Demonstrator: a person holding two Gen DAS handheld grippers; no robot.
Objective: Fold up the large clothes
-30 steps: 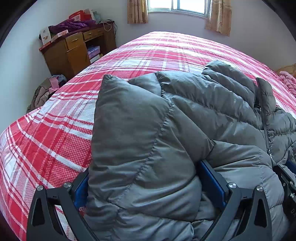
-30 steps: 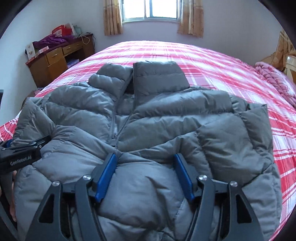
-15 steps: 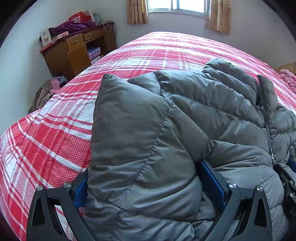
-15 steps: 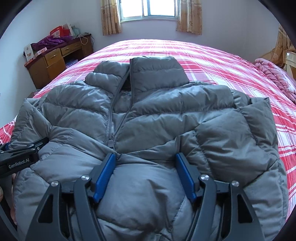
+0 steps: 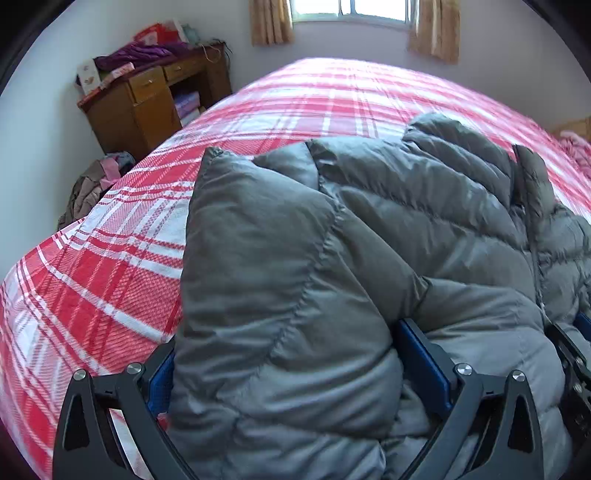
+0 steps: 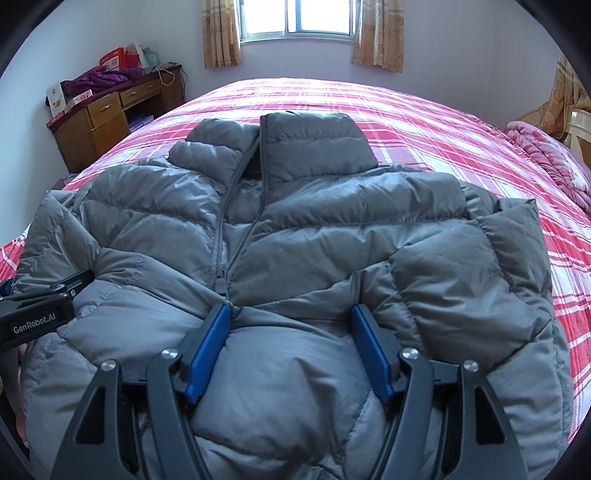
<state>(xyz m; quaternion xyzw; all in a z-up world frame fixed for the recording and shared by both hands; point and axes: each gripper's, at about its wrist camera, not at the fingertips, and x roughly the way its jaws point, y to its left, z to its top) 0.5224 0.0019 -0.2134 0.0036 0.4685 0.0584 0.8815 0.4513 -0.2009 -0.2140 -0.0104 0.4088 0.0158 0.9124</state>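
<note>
Gripping the grey puffer jacket [image 6: 332,229] lying on the plaid bed [image 6: 424,110], we have thick padding bunched between both the left jaws [image 5: 284,354] and right jaws [image 6: 291,347], and the slick, springy fill could squeeze out, undoing our fold.

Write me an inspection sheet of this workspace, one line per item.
Surface: bed with red plaid cover, jacket lying on it.
Job's things: grey puffer jacket, front up, zip partly open, sleeves folded in.
Clutter: pink blanket at the bed's far right edge; clothes heap on the floor.
Grippers: left claw and right claw each straddle a bulge of jacket near the hem.
Cables: a cord on the wooden desk.
Surroundings: window with curtains, pale walls.
</note>
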